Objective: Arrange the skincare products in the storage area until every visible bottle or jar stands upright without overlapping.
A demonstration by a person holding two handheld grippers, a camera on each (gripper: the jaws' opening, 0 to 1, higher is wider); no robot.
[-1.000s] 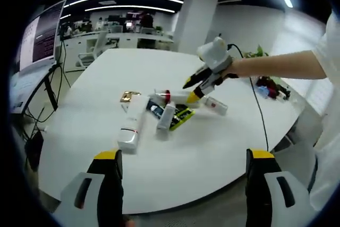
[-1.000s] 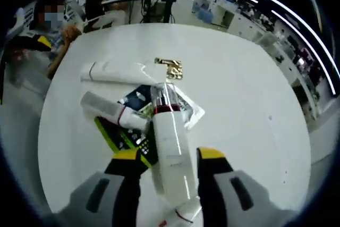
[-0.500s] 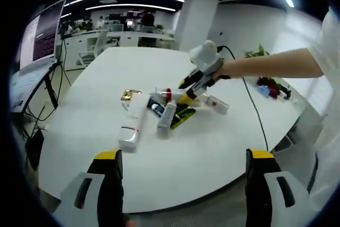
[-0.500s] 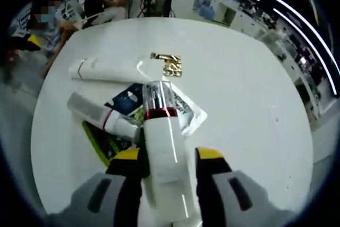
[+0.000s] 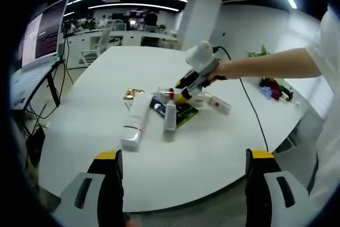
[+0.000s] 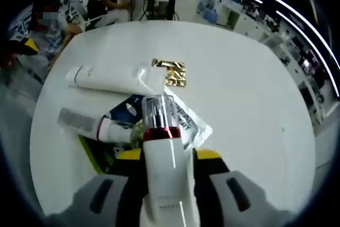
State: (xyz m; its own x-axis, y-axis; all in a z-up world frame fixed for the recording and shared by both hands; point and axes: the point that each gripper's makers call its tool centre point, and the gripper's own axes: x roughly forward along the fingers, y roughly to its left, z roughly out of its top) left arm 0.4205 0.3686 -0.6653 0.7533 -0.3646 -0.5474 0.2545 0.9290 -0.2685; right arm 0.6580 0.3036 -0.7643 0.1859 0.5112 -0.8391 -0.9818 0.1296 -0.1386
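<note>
The skincare items lie in a heap on the white round table (image 5: 106, 78). My right gripper (image 6: 168, 156) is shut on a white pump bottle (image 6: 162, 147) with a clear cap and a red band, its cap pointing away over the heap. In the left gripper view the right gripper (image 5: 178, 92) holds that bottle (image 5: 169, 95) low above the pile. A large white tube (image 5: 134, 123) (image 6: 114, 80), a small white tube (image 5: 170, 116) (image 6: 90, 124) and another white bottle (image 5: 217, 103) lie flat. My left gripper (image 5: 184, 184) is open, off the table's near edge.
A gold sachet (image 6: 172, 72), a dark blue sachet (image 6: 127, 111), a white sachet (image 6: 187, 123) and a green packet (image 5: 186, 114) lie among the bottles. A cable (image 5: 252, 110) trails over the table's right side. A plant and small red items (image 5: 273, 89) sit at the far right edge. Seated people show beyond the table.
The right jaws have come in tight onto the pump bottle, and it sits higher against the heap. The small white tube under it has turned a little. The left gripper has stayed open.
</note>
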